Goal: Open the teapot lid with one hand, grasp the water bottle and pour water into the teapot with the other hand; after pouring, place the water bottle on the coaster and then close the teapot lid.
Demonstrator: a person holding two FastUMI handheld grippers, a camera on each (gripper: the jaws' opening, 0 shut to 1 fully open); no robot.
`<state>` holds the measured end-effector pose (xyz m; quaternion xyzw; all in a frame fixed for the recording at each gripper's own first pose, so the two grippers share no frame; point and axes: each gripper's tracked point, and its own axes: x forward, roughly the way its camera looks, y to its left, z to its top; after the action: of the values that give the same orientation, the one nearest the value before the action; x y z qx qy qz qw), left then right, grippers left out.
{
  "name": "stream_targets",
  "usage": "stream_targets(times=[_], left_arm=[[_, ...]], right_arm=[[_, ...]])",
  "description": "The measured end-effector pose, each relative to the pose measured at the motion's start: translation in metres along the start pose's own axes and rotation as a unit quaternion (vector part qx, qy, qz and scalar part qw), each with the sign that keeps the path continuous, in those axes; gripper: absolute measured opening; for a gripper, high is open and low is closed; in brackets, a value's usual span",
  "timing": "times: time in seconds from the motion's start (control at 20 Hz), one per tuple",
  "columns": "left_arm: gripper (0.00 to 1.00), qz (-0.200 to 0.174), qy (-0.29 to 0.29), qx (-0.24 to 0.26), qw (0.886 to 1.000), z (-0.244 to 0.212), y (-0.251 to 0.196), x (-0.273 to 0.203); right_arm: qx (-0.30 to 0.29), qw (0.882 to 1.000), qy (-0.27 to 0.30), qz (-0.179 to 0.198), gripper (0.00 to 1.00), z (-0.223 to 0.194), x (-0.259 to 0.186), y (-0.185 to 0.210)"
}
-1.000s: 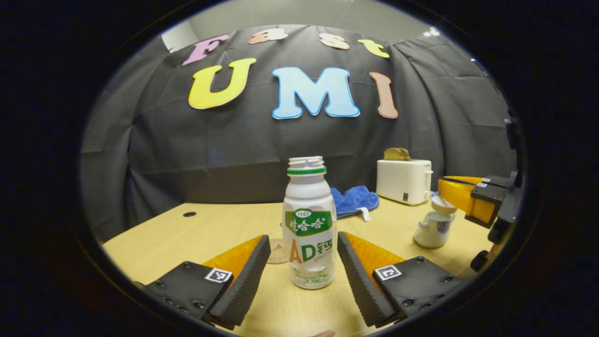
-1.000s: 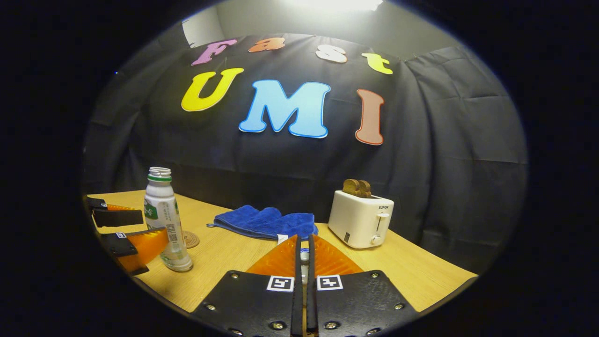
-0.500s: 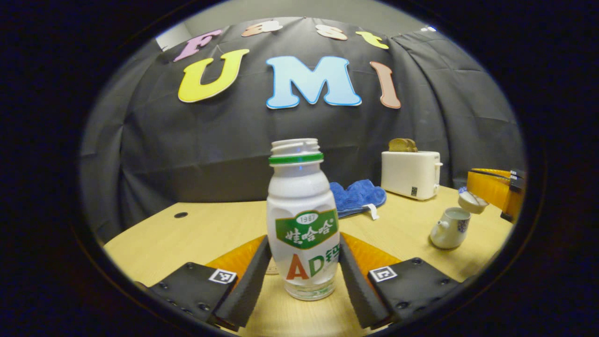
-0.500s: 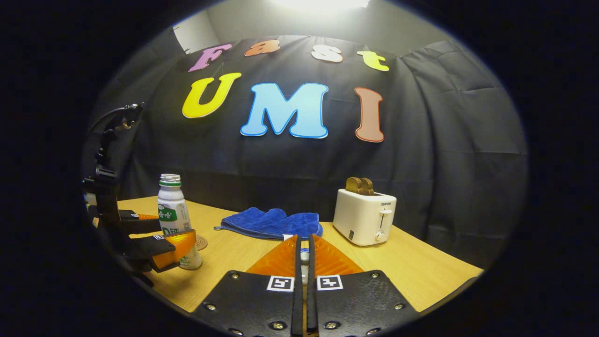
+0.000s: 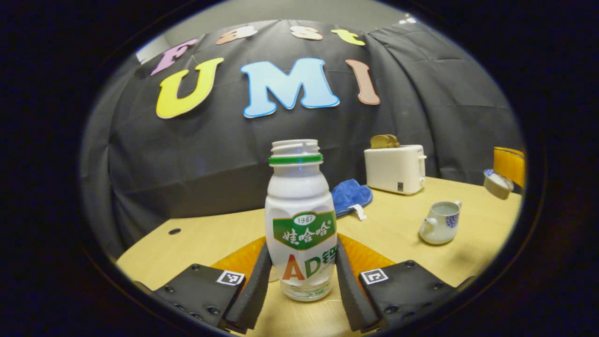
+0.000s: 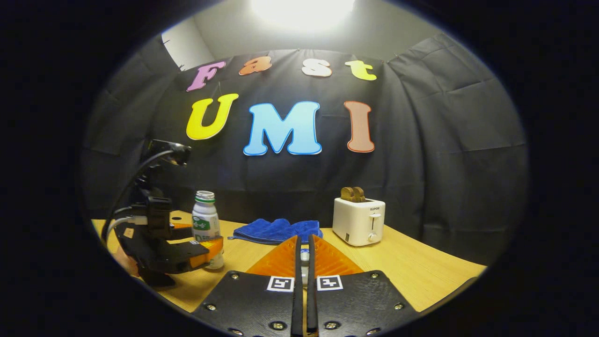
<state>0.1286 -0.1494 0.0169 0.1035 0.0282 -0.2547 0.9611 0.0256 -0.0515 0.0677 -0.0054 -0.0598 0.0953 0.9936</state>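
My left gripper (image 5: 302, 285) clamps the bottle (image 5: 300, 220) at its label, frame centre; thin plastic, light, so I squeeze gently. My right gripper (image 6: 303, 255) is pinched on the lid (image 5: 497, 182), teapot (image 5: 440, 222) open at right.

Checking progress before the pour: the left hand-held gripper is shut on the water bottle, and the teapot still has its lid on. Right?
Not quite. The left hand-held gripper is shut on the water bottle, but the teapot is open: the left gripper view shows its bare rim, with the lid held up to its right by the right hand-held gripper.
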Motion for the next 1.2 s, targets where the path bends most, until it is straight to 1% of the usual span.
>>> stream_targets(times=[0.05, 0.15, 0.2, 0.25, 0.45, 0.55, 0.75, 0.85, 1.05, 1.1, 1.2], left_arm=[[0.71, -0.005, -0.002, 0.016, 1.000, 0.005, -0.005, 0.003], [0.80, -0.019, -0.004, 0.048, 0.999, 0.009, -0.018, 0.010], [0.75, -0.026, -0.002, 0.062, 0.998, 0.008, -0.023, 0.012], [0.75, -0.033, 0.002, 0.081, 0.996, 0.008, -0.029, 0.016], [0.80, -0.055, 0.012, 0.141, 0.988, 0.005, -0.048, 0.028], [0.80, -0.059, 0.012, 0.177, 0.982, 0.005, -0.054, 0.033], [0.80, -0.070, 0.005, 0.253, 0.965, 0.012, -0.069, 0.042], [0.80, -0.079, 0.007, 0.283, 0.956, 0.010, -0.076, 0.046], [0.80, -0.092, 0.010, 0.341, 0.935, 0.006, -0.088, 0.051], [0.70, -0.095, 0.007, 0.356, 0.929, 0.007, -0.091, 0.051], [0.70, -0.098, 0.001, 0.389, 0.916, 0.006, -0.097, 0.052]], right_arm=[[0.002, 1.000, 0.001, -0.004, 0.03, -0.001, -0.008, -0.003], [0.006, 1.000, 0.002, -0.016, 0.04, -0.002, -0.022, -0.013], [0.009, 1.000, 0.002, -0.020, 0.04, -0.002, -0.029, -0.016], [0.012, 1.000, 0.003, -0.026, 0.04, -0.004, -0.034, -0.021], [0.014, 0.999, 0.006, -0.050, 0.04, -0.011, -0.051, -0.039], [0.013, 0.998, 0.011, -0.057, 0.03, -0.015, -0.055, -0.044], [0.021, 0.997, 0.020, -0.069, 0.04, -0.023, -0.059, -0.057], [0.032, 0.997, 0.012, -0.071, 0.03, -0.019, -0.063, -0.061], [0.030, 0.996, 0.002, -0.082, 0.04, -0.016, -0.065, -0.069], [0.030, 0.996, 0.003, -0.083, 0.03, -0.017, -0.065, -0.070], [0.033, 0.996, 0.003, -0.084, 0.03, -0.018, -0.065, -0.071]])
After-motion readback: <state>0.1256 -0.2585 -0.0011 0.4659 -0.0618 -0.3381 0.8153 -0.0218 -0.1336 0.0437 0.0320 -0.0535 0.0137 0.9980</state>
